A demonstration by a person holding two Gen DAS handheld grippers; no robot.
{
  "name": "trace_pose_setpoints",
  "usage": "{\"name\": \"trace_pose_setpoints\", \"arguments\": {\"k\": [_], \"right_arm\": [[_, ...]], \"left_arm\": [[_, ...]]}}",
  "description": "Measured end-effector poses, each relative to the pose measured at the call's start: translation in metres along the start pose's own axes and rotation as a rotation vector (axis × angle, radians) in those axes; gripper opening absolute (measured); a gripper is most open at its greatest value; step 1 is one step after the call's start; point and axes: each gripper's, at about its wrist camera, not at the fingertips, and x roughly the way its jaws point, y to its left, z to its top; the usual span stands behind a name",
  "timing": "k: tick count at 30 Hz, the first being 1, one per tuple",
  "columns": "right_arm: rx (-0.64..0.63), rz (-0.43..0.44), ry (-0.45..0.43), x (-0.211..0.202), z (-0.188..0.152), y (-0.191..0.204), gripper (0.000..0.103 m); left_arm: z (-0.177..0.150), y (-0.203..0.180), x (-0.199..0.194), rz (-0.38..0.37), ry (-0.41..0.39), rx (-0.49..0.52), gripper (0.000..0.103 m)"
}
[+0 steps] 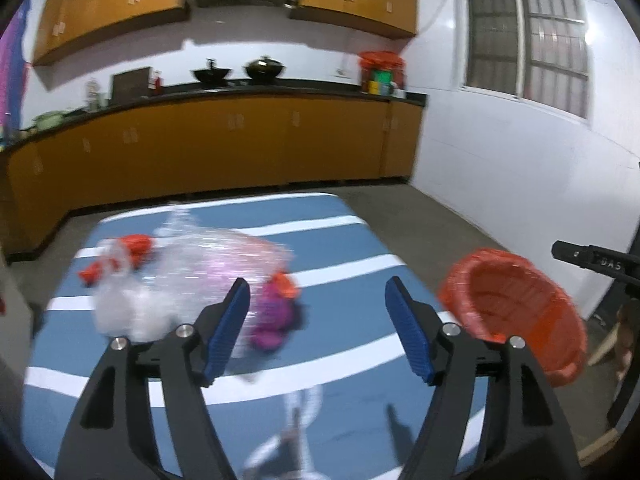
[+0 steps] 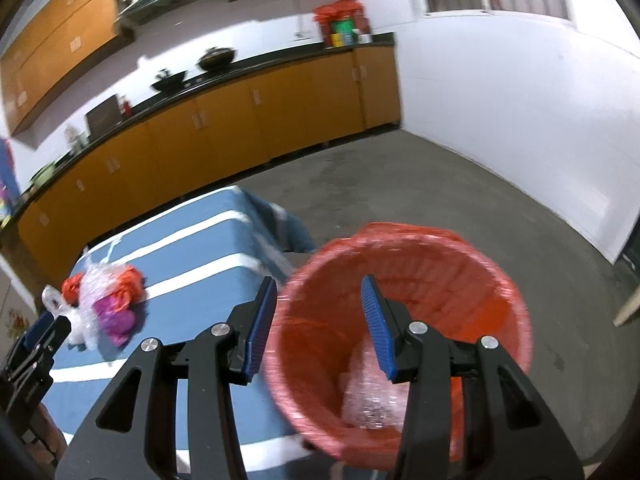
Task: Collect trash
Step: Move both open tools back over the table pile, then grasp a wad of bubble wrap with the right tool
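- Trash lies in a loose heap (image 1: 192, 280) on a table covered with a blue cloth with white stripes (image 1: 340, 240), toward the table's far left part as the left wrist camera sees it.
- Clear crinkled plastic wrap (image 1: 216, 256) makes up most of the heap, with orange-red scraps (image 1: 136, 245) at its far end and a magenta crumpled piece (image 1: 272, 320) at its near end; the picture is blurred, so finer detail cannot be told.
- From the right wrist camera the same heap (image 2: 104, 304) sits at the left part of the striped table (image 2: 192, 280).
- A red bin lined with a red bag (image 2: 400, 320) stands off the table's right edge, its mouth tilted toward the cameras; in the left wrist view the bin (image 1: 516, 312) shows to the right of the table.
- A pale, clear crumpled wrap (image 2: 368, 392) lies at the bottom of the bin.
- Left gripper (image 1: 318, 324): its blue-padded jaws are spread wide above the table with nothing between them; the magenta piece lies beyond, just beside the left pad.
- Right gripper (image 2: 320, 328): its jaws are spread apart and hold nothing; they hang over the near rim of the bin, one pad outside the rim and the other over the mouth. Whether a pad touches the rim cannot be told.
- Behind the table run orange kitchen cabinets (image 1: 240, 140) under a dark counter, with two dark woks (image 1: 236, 70) on top, a white wall, and a barred window (image 1: 528, 40).
- The floor is bare grey concrete (image 2: 440, 188).
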Motion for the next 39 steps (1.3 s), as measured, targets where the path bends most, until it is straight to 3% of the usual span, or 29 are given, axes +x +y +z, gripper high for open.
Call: {"name": "trace_pose_setpoints", "arguments": {"k": [12,22,27,29,39], "right_arm": [[-0.198,0.191,0.019,0.023,-0.011,0.124,0.045],[-0.338,0.331,0.049,0.052,-0.025,0.221,0.045],[-0.407,0.336,0.073,0.071,-0.036,0.253,0.048],[-0.412,0.327,0.083,0.079,-0.038,0.258,0.059],[-0.476,0.250,0.154,0.105,-0.051,0.268,0.058]], "left_arm": [[-0.016,0.104,-0.033,0.247,-0.014,-0.128,0.076],[-0.027,0.161,-0.055,0.342,-0.030,-0.208,0.078],[-0.033,0.179,-0.060,0.362,-0.024,-0.232,0.078],[-0.035,0.185,-0.062,0.368,-0.024,-0.248,0.078],[-0.039,0.197,-0.057,0.361,-0.008,-0.284,0.078]]}}
